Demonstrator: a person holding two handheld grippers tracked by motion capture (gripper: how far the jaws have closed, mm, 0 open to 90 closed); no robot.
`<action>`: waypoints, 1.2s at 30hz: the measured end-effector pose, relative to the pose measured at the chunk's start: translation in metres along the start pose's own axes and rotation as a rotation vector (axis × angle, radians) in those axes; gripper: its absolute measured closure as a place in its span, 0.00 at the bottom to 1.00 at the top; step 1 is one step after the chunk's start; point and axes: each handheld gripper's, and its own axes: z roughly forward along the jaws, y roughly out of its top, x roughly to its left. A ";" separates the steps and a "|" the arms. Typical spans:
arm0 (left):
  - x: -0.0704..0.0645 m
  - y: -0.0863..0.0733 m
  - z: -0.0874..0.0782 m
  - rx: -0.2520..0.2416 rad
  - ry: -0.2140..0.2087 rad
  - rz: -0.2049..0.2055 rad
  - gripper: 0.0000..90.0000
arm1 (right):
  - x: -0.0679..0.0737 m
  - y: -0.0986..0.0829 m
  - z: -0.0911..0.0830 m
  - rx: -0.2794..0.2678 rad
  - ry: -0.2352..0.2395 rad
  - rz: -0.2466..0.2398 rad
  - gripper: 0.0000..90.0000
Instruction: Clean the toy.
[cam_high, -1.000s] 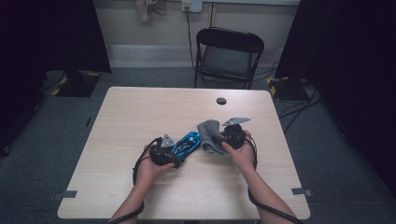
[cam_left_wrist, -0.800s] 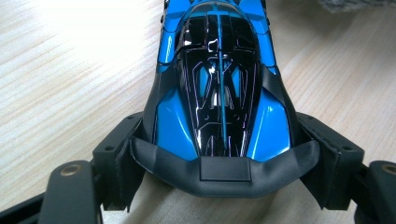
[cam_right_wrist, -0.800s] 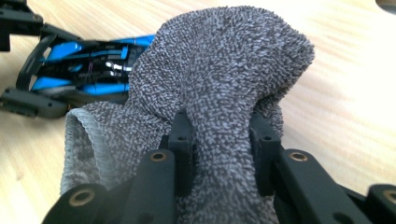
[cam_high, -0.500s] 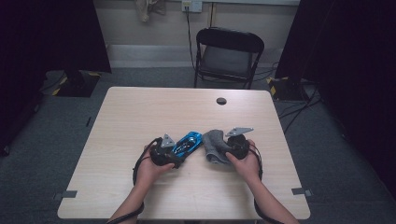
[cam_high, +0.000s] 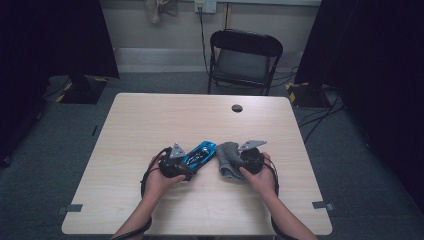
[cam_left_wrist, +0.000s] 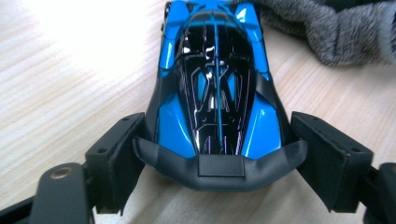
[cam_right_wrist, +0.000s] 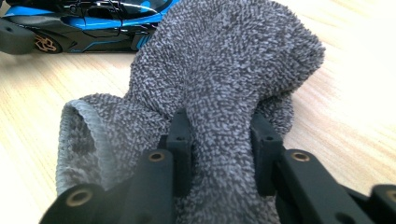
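A glossy blue and black toy car (cam_left_wrist: 215, 70) lies on the wooden table (cam_high: 150, 125), nose pointing away from my left gripper (cam_left_wrist: 215, 126). That gripper's jaws press on both ends of the car's black tail wing, so it is shut on the car. In the high view the car (cam_high: 201, 152) sits just right of the left gripper (cam_high: 186, 164). My right gripper (cam_right_wrist: 220, 123) is shut on a bunched fold of a grey terry sock (cam_right_wrist: 224, 60). The sock (cam_high: 227, 159) rests on the table just right of the car's nose, with the right gripper (cam_high: 239, 161) beside it.
A small black round cap (cam_high: 237, 108) sits in the tabletop near its far edge. A black folding chair (cam_high: 245, 60) stands behind the table. Bare tabletop lies on the left and along the far half.
My right gripper has drawn the grey sock off the car's nose and a little to the right and nearer. The left gripper and the car have stayed in place.
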 end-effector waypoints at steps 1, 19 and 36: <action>0.000 0.002 -0.002 -0.005 -0.002 0.004 0.22 | 0.000 0.000 0.000 0.000 -0.001 0.003 0.69; 0.011 0.024 0.004 0.040 0.003 -0.040 0.38 | -0.003 0.009 -0.006 -0.050 -0.009 0.057 0.37; 0.013 0.022 0.003 0.040 -0.023 -0.047 0.43 | 0.015 0.022 0.020 0.013 -0.004 0.026 0.75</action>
